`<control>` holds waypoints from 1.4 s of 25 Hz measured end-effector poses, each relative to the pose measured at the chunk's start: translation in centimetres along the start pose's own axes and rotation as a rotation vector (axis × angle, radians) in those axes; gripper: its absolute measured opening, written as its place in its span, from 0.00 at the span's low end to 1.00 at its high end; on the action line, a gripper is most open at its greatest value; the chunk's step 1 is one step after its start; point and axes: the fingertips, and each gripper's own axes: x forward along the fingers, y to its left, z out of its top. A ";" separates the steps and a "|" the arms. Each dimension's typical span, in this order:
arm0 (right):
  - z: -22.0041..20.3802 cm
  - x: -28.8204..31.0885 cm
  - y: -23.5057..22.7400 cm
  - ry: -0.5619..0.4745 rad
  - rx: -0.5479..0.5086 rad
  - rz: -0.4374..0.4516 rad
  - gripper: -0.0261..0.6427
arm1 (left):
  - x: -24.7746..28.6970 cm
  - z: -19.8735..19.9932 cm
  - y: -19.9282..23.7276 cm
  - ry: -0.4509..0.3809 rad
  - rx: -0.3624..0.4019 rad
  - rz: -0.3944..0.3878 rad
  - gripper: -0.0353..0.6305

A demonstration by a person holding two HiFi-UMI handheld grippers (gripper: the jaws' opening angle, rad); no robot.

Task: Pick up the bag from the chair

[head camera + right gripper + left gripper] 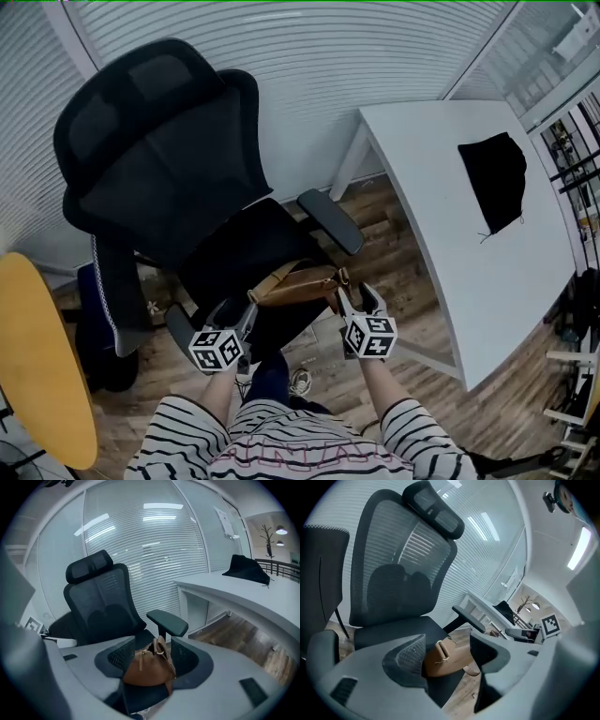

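bag, brown leather, lies at the front edge of the seat of the black office chair in our head view. we see the left gripper just beside its left end and the right gripper at its right end. a black cloth lies on the white worktop, well apart.

in the left gripper view our jaws stand apart, the bag ahead in the gap, unclamped.

in the right gripper view our jaws also stand apart, flanking the bag in front of the armrest.
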 end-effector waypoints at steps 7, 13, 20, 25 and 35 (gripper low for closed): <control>-1.9 3.9 -1.2 0.068 -0.012 -0.006 0.39 | 2.9 -3.1 1.0 0.100 -0.031 -0.021 0.49; -1.9 6.0 -1.7 0.056 -0.021 -0.013 0.39 | 5.0 -3.7 1.1 0.108 -0.068 -0.054 0.51; -2.4 7.1 -1.8 0.054 -0.005 0.042 0.40 | 7.3 -4.3 1.4 0.108 -0.156 -0.086 0.51; -2.9 7.4 -1.4 0.063 0.044 0.097 0.39 | 8.8 -4.9 1.7 0.134 -0.199 -0.042 0.51; -3.7 6.4 -1.7 0.092 0.012 0.023 0.25 | 8.7 -4.9 1.6 0.143 -0.215 -0.031 0.40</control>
